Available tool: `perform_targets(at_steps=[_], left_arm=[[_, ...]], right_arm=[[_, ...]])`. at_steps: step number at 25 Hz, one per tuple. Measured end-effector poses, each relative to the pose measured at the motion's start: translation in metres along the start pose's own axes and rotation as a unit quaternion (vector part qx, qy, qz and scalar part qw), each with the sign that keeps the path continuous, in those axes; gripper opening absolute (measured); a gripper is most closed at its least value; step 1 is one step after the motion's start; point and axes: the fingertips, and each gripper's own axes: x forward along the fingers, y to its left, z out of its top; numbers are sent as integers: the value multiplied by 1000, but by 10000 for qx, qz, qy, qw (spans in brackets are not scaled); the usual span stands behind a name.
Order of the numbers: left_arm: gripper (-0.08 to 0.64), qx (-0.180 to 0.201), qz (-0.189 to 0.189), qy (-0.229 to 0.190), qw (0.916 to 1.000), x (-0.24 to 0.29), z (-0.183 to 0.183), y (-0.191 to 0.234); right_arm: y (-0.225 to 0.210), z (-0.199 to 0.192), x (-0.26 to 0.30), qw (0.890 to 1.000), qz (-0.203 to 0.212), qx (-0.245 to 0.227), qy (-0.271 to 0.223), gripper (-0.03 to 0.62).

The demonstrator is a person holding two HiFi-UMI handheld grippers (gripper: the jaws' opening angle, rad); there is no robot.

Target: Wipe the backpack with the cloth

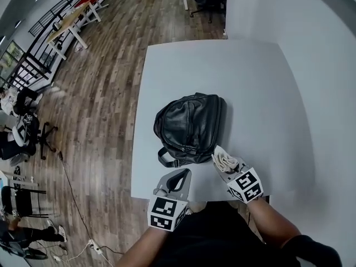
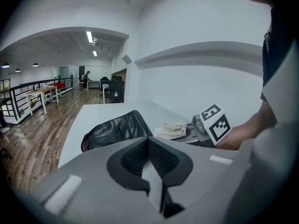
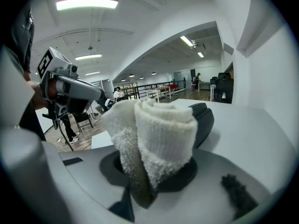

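A black leather backpack (image 1: pixel 189 128) lies flat on the white table (image 1: pixel 256 88), its strap end towards me. My right gripper (image 1: pixel 226 163) is shut on a folded white cloth (image 1: pixel 223 159), just off the backpack's near right corner. In the right gripper view the cloth (image 3: pixel 156 136) bulges out of the jaws, and the backpack (image 3: pixel 206 116) lies just behind it. My left gripper (image 1: pixel 178 178) hovers at the table's near edge, below the strap, shut with nothing in it. From the left gripper view the backpack (image 2: pixel 117 129) and the cloth (image 2: pixel 172 129) lie ahead.
A white wall (image 1: pixel 328 65) runs along the table's right side. Wooden floor (image 1: pixel 100 110) lies to the left, with desks (image 1: pixel 69 24) farther off and seated people and chairs (image 1: pixel 22 127) at the far left. A cable (image 1: pixel 72 193) trails on the floor.
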Motion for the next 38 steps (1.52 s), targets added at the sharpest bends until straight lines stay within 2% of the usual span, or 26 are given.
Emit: perform_targets(at_steps=[4, 7, 14, 21, 29, 35, 38], left_arm=[[6, -207, 208, -54, 9996, 9, 5, 5], [6, -218, 282, -28, 9994, 13, 5, 6], [6, -163, 144, -14, 9998, 28, 0, 21], [6, 33, -322, -100, 9994, 17, 4, 56], [6, 239, -802, -213, 9963, -9, -2, 99], [6, 379, -1209, -207, 9917, -23, -10, 117], [6, 429, -1296, -223, 9904, -29, -15, 130]], right_arm=[[-1, 4, -3, 9998, 196, 12, -44, 86], [-3, 7, -5, 9996, 282, -11, -47, 86], [-14, -1, 0, 9999, 78, 149, -36, 86], [-9, -1, 14, 9976, -645, 210, 103, 86], [4, 11, 25, 9866, -1531, 527, 208, 86], [26, 42, 25, 9776, -1953, 771, -132, 86], [38, 70, 31, 9768, -2005, 647, -393, 86]])
